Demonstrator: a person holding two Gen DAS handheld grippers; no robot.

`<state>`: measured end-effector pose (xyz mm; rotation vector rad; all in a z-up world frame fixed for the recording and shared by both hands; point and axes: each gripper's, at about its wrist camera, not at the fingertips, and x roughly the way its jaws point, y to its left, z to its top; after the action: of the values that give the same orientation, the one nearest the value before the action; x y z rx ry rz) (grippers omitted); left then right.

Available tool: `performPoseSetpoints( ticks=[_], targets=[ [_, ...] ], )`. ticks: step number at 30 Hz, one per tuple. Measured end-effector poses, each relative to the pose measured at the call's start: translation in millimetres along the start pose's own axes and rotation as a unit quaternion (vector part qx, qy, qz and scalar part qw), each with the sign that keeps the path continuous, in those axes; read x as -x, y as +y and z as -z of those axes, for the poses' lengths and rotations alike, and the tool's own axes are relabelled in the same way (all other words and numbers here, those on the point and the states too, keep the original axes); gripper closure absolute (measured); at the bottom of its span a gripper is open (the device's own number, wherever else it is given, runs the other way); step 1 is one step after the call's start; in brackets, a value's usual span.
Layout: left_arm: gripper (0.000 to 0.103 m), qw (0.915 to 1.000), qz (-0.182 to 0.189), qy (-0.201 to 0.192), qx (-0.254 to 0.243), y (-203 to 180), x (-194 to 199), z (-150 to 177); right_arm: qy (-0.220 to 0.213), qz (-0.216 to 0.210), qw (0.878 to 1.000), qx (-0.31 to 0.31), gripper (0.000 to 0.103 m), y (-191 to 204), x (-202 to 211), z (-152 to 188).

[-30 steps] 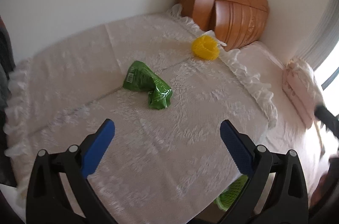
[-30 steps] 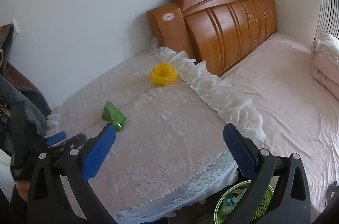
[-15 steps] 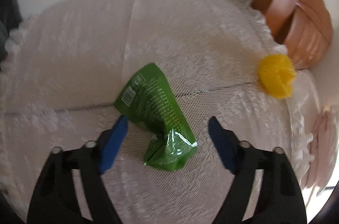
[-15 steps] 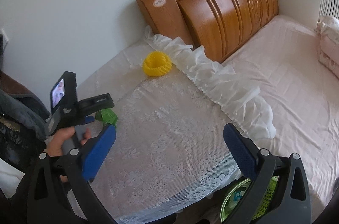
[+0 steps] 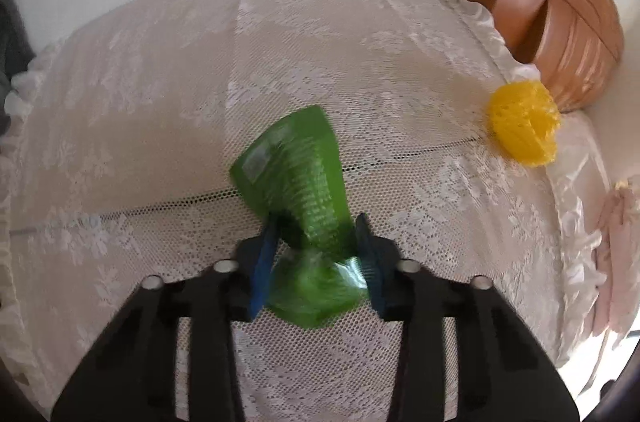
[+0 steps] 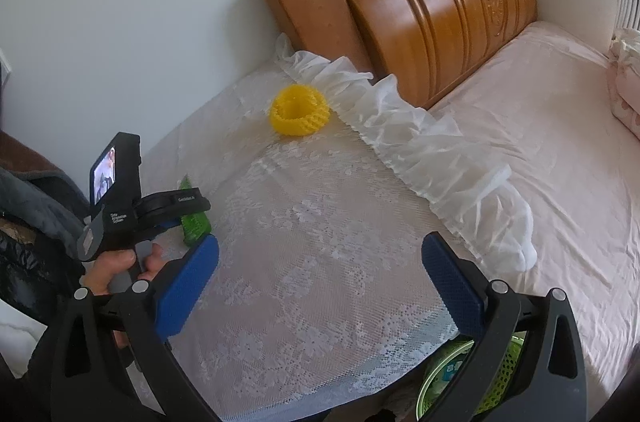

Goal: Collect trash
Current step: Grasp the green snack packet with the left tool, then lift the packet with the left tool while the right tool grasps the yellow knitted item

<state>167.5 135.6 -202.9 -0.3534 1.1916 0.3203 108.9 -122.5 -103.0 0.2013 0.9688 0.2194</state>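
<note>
I note my left gripper point(image 5: 316, 254) closing on the green wrapper point(image 5: 300, 178), its crumpled waist between the fingers on the lace cloth point(image 5: 160, 82); I should squeeze fully before lifting, while my right gripper point(image 6: 320, 278) hangs wide apart, empty.

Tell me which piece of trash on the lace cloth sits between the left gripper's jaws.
The green wrapper, crumpled at mid-cloth, with the closing jaws at its sides. The yellow foam net lies apart near the ruffled edge.
</note>
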Motion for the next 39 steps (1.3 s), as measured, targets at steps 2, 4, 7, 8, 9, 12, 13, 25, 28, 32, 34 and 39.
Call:
performPoseSetpoints(
  ticks=[2, 4, 7, 8, 9, 12, 13, 25, 28, 32, 34, 39],
  targets=[
    [0.072, 0.9999, 0.008, -0.002, -0.008, 2.2, 2.9, 0.1, 0.005, 0.002, 1.000, 0.008, 0.002, 4.9, -5.6, -3.2],
    [0.072, 0.9999, 0.013, -0.001, -0.012, 3.3, 3.2, -0.6, 0.006, 0.002, 1.000, 0.015, 0.002, 9.6, -8.7, -6.8],
    [0.072, 0.9997, 0.021, 0.001, -0.011, 5.1, 4.3, -1.8, 0.001, 0.003, 1.000, 0.026, 0.002, 17.4, -10.0, -12.8],
    [0.072, 0.9997, 0.023, 0.002, -0.010, 5.4, 4.4, -2.4, -0.001, 0.003, 1.000, 0.029, 0.002, 20.0, -9.7, -14.5],
    [0.072, 0.9997, 0.024, 0.002, -0.010, 5.3, 4.1, -3.6, -0.002, 0.003, 1.000, 0.030, 0.002, 21.7, -9.3, -15.2],
    [0.069, 0.9996, 0.027, 0.006, -0.010, 5.1, 3.7, -5.9, -0.001, 0.004, 0.999, 0.032, 0.002, 24.3, -9.1, -14.2],
    [0.061, 0.9995, 0.030, 0.009, -0.006, 6.0, 3.6, -5.7, 0.001, 0.005, 0.999, 0.033, 0.002, 24.3, -9.3, -13.2],
    [0.021, 0.9970, 0.053, 0.009, 0.056, 23.5, -3.8, -1.2, 0.021, 0.000, 1.000, 0.005, 0.002, 5.5, -14.1, 10.3],
    [0.022, 0.9990, 0.016, 0.004, 0.041, 11.5, -9.7, -6.4, 0.022, -0.002, 1.000, -0.005, 0.002, -0.1, -12.8, 13.7],
    [0.059, 0.9993, -0.037, 0.002, -0.007, -3.1, -11.6, -10.8, 0.019, 0.001, 1.000, -0.006, 0.002, -3.4, -7.1, 17.4],
    [0.063, 0.9993, -0.035, 0.003, -0.014, -2.7, -9.2, -10.7, 0.018, 0.003, 1.000, -0.008, 0.002, -4.0, -7.0, 17.5],
    [0.066, 0.9991, -0.030, 0.001, -0.030, -1.9, -2.5, -6.1, 0.022, 0.008, 1.000, -0.004, 0.002, -3.8, -9.6, 16.8]
  ],
)
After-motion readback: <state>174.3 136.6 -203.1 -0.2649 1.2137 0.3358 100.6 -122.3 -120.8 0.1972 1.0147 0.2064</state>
